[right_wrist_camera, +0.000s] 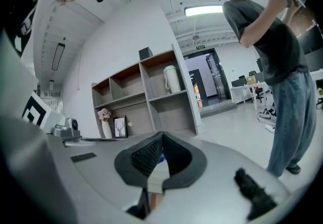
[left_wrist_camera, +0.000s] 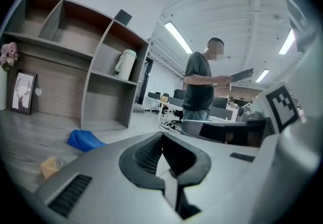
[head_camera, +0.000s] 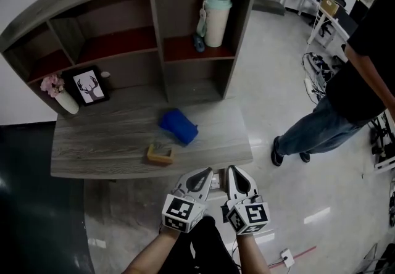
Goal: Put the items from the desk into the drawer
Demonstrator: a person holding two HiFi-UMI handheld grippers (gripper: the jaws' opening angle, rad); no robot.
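In the head view, the left gripper (head_camera: 200, 179) and the right gripper (head_camera: 237, 179) are held side by side just off the front edge of the desk (head_camera: 86, 155), whose top is grey, wood-grained board. 2 task items are seen on it: a soft, rounded blue pouch (head_camera: 179, 126), its long axis running from upper left to lower right, and a small tan block (head_camera: 160, 154) near its front, apart from it. Both lie ahead and to the left of the fingertips, so the left gripper is judged the nearer. No drawer is made out in any view. In the left gripper view, the ribbed dark pads are shown pressed together with nothing between them, and the blue pouch (left_wrist_camera: 83, 140) and tan block (left_wrist_camera: 50, 166) are seen low on the left. In the right gripper view, the jaws are likewise closed and empty, with the shelf unit (right_wrist_camera: 146, 92) and a standing person (right_wrist_camera: 282, 66) beyond.
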